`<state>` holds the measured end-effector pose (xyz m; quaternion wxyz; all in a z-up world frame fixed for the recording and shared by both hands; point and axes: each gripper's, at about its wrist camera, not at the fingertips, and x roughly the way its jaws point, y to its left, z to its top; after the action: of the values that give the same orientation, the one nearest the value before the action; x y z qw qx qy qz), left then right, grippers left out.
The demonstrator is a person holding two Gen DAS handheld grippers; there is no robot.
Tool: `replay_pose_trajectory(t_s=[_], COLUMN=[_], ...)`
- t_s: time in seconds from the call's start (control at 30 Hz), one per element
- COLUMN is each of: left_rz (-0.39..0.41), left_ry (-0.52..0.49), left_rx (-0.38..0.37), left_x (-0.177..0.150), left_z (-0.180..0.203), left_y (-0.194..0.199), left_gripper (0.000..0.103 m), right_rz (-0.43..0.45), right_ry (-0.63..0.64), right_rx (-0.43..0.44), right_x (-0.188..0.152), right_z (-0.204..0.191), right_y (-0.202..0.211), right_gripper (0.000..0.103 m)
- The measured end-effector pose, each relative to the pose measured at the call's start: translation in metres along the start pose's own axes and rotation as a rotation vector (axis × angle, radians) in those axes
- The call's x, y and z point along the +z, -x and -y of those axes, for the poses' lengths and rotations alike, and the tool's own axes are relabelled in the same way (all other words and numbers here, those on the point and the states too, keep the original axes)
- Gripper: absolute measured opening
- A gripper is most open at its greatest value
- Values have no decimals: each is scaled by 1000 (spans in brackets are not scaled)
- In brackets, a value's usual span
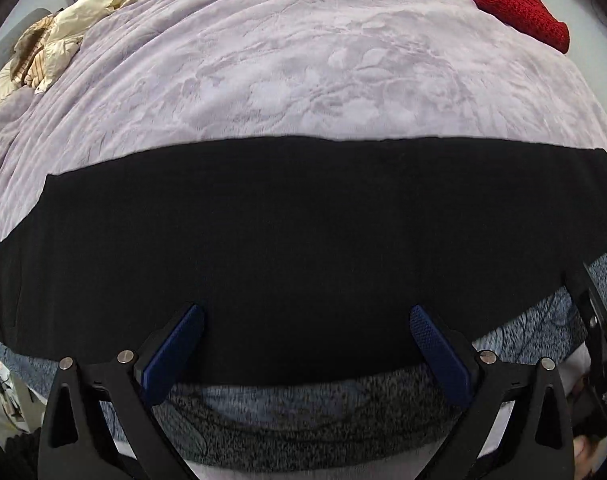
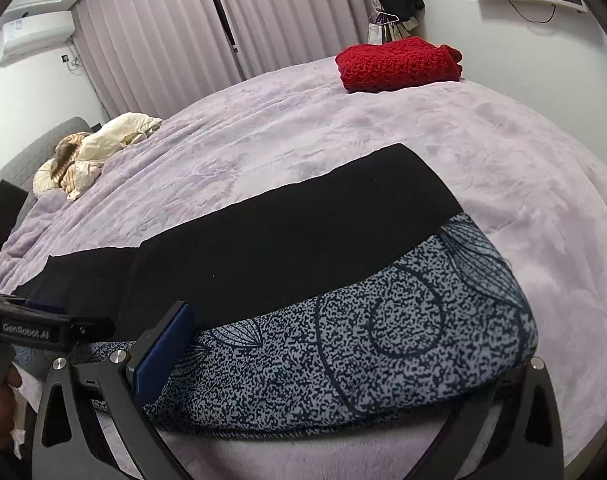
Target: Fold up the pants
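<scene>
The pants (image 1: pixel 287 240) are lying flat across the bed (image 1: pixel 303 80), black over patterned lining. The left tool (image 1: pixel 307 344) is hovering released over the near edge. The right tool (image 2: pixel 343 380) is straddling the patterned end, seemingly released too. Likely next: gripping that edge to fold over.

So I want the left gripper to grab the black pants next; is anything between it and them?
Nothing visible. The left gripper is open directly over the black pants, which lie flat on the patterned blanket.
</scene>
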<state>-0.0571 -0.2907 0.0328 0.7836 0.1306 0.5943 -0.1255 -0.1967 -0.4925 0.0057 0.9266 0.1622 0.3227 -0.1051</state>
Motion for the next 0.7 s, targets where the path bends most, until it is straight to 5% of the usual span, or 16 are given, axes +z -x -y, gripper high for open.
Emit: replay_pose_trajectory(t_s=[0.23,0.47,0.6,0.7], left_rz=[0,86,163,137], left_ry=[-20,-58,-82,-60], left_rx=[-34,10,0,-90], left_x=[-20,-34,-52,-51], left_z=[2,22,24,9], left_y=[7,-2,7,24], left_gripper=[103,103,103,103], right_rz=[-12,-48,-15,-10], right_ry=[20,-13,18,54], right_rx=[-23,-12,-16,-65], right_x=[3,17,27,33], right_z=[-1,-3,-20,-37], right_y=[-4,-6,9,16], right_gripper=[96,24,21,18])
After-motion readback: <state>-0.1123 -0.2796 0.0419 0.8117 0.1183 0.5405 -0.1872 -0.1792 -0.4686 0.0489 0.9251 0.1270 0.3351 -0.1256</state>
